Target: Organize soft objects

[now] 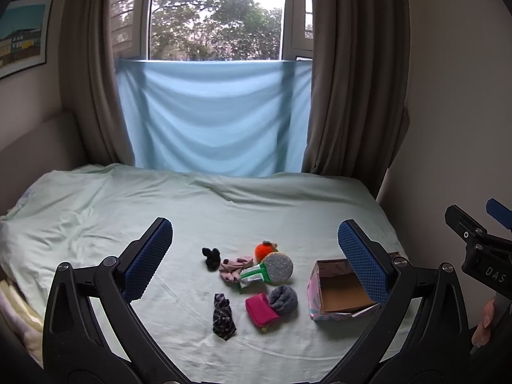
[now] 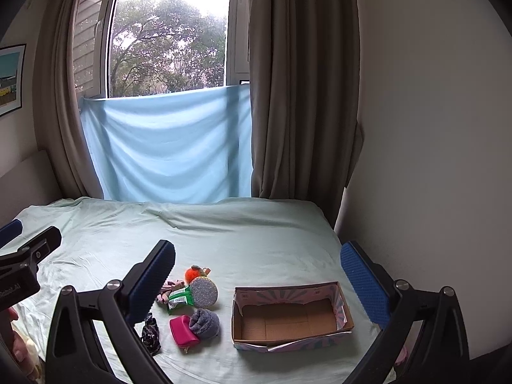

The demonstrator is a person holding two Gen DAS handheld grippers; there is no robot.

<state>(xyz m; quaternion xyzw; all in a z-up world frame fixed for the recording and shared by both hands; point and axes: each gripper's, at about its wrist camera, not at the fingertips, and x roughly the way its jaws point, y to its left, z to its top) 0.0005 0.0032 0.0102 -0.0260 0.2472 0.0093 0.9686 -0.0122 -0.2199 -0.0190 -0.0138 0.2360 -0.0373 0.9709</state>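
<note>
Small soft things lie grouped on the pale green bed sheet (image 1: 96,211): a black item (image 1: 212,258), a pink cloth (image 1: 233,268), an orange fuzzy toy (image 1: 265,249), a glittery round pad (image 1: 279,267), a green-white packet (image 1: 251,276), a grey rolled sock (image 1: 283,299), a magenta pouch (image 1: 260,309) and a dark patterned sock (image 1: 223,316). An open cardboard box (image 2: 288,316), empty inside, stands to their right. My left gripper (image 1: 256,256) is open and empty above the pile. My right gripper (image 2: 257,275) is open and empty above the box and pile.
The bed runs to a window wall with brown curtains (image 1: 352,80) and a blue cloth (image 1: 211,118) hung across. A plain wall (image 2: 432,128) bounds the bed's right side. A headboard (image 1: 35,140) stands at left.
</note>
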